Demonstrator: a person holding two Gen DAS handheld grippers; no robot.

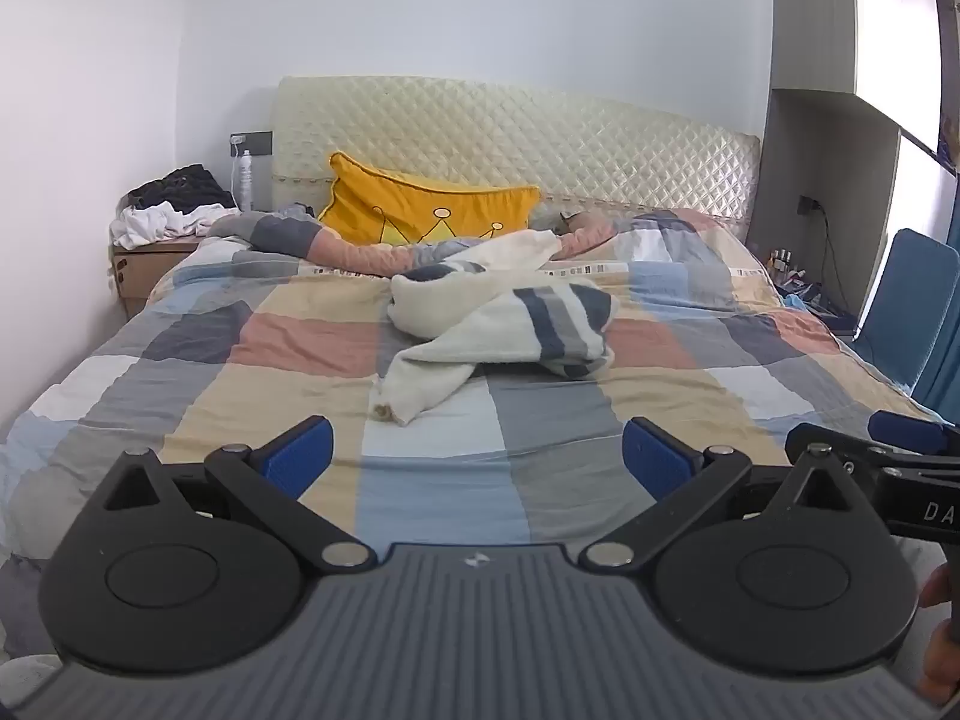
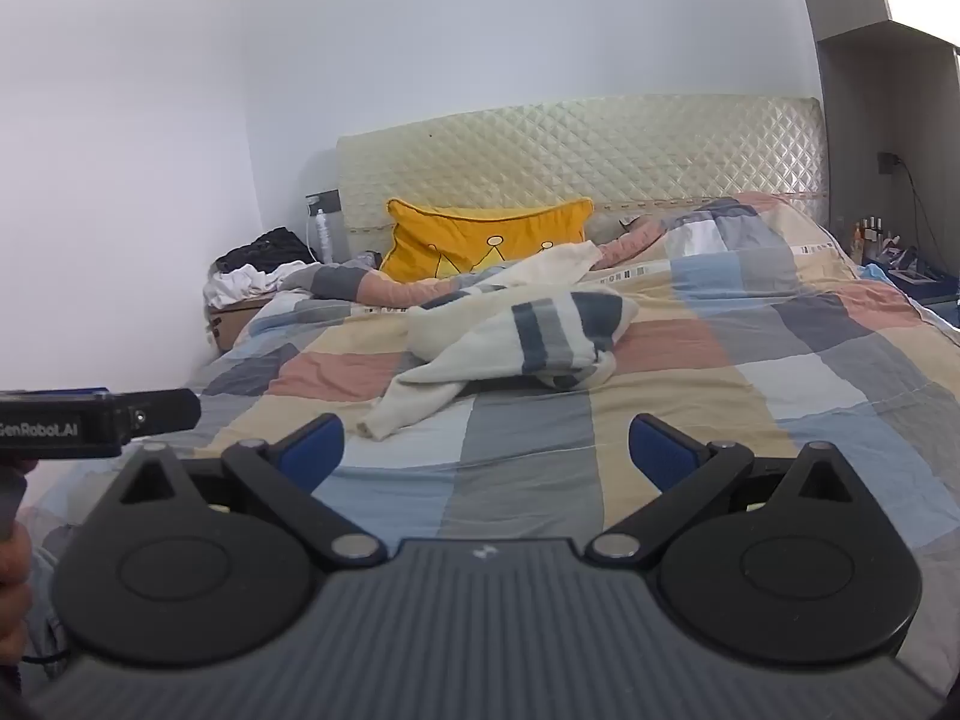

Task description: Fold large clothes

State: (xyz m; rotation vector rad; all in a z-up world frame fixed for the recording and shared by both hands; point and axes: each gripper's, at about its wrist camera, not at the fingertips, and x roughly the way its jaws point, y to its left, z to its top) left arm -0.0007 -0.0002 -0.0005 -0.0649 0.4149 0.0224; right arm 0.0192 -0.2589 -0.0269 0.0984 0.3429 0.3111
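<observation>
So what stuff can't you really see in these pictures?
- Sweater, both views: crumpled, so its own folds hide its full shape.
- Small bottles, right wrist view: too small to identify.
- Clothes pile, left wrist view: too tangled to count.
- Hand, left wrist view: cut off by the edge.

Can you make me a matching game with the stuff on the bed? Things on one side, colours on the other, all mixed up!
Things:
1. pillow
2. sweater
3. tool pads
4. headboard

Colours:
A. blue
B. cream, quilted in diamonds
C. yellow with crowns
D. white with dark stripes

Pairs: 1-C, 2-D, 3-A, 4-B
</observation>
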